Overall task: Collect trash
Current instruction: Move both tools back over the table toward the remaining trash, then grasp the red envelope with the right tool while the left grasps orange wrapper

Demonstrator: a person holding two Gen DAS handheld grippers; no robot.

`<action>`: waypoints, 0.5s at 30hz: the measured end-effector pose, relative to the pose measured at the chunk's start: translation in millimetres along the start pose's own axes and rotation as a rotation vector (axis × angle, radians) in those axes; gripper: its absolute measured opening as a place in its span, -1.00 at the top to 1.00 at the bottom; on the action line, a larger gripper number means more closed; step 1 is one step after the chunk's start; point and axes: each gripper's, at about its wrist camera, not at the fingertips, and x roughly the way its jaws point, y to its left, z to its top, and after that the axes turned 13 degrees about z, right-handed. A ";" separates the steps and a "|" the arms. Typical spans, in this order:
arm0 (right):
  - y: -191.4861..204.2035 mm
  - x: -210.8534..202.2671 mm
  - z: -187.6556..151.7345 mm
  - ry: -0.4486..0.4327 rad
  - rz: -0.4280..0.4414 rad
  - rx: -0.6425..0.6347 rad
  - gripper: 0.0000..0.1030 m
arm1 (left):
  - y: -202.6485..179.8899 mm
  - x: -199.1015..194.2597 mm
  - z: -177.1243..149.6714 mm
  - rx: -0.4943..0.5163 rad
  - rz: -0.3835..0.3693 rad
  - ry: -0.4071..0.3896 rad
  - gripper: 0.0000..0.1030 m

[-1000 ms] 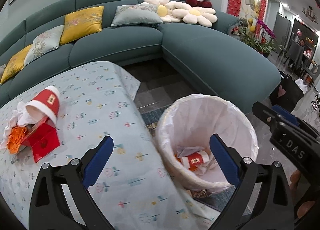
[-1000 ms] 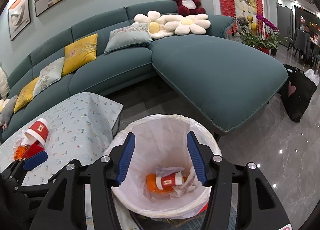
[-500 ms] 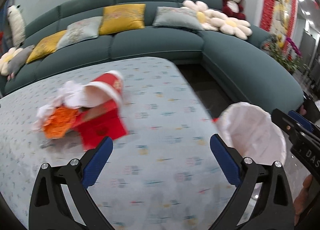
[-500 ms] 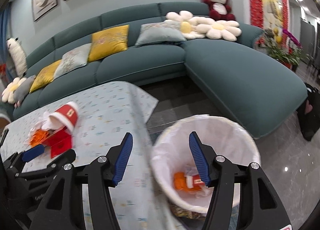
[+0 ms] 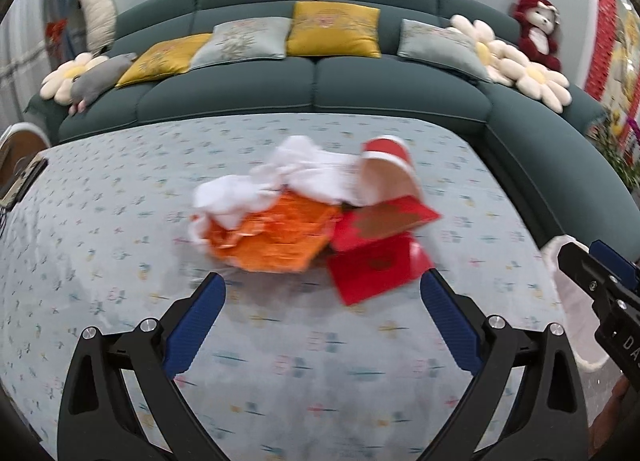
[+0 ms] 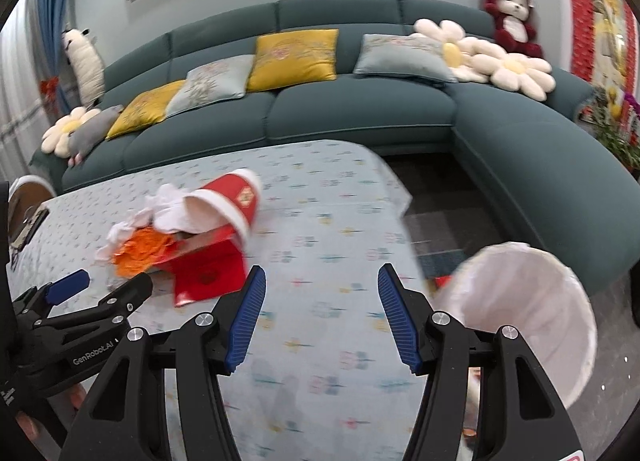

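Note:
A trash pile lies on the table: a tipped red paper cup, white crumpled tissue, an orange wrapper and red envelopes. My left gripper is open and empty, just in front of the pile. My right gripper is open and empty over the table, right of the pile. The white-lined trash bin stands on the floor past the table's right edge.
A floral cloth covers the table. A teal sectional sofa with cushions and plush toys wraps behind and to the right. A dark object lies at the table's left edge.
Both grippers swung left from over the bin toward the table. The trash pile now sits centred ahead of the left gripper. The bin has shifted to the right in both views.

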 end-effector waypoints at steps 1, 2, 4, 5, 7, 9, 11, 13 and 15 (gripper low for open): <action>4.9 4.6 0.8 0.005 0.007 -0.003 -0.11 | 6.5 3.1 -0.1 -0.008 0.007 0.003 -0.82; 9.3 8.6 1.4 0.008 0.013 -0.005 -0.11 | 12.1 5.9 -0.2 -0.014 0.013 0.006 -0.82; 20.0 20.2 3.1 0.021 0.034 -0.006 -0.11 | 20.2 10.8 -0.4 -0.026 0.016 0.014 -0.82; 23.9 24.9 3.8 0.024 0.039 -0.004 -0.11 | 24.0 12.6 -0.9 -0.031 0.017 0.017 -0.82; 31.2 35.9 5.7 0.034 0.052 0.006 -0.11 | 30.6 17.0 -1.1 -0.035 0.019 0.020 -0.82; 37.9 46.3 7.5 0.043 0.073 0.021 -0.11 | 34.6 19.4 -1.7 -0.037 0.023 0.019 -0.82; 43.9 55.2 8.9 0.051 0.086 0.032 -0.11 | 39.9 23.5 -0.6 -0.042 0.024 0.022 -0.82; 50.7 65.2 10.0 0.061 0.099 0.035 -0.10 | 46.0 28.5 0.7 -0.056 0.022 0.029 -0.82; 56.7 75.1 11.7 0.071 0.109 0.037 -0.09 | 49.9 32.7 0.7 -0.061 0.026 0.035 -0.82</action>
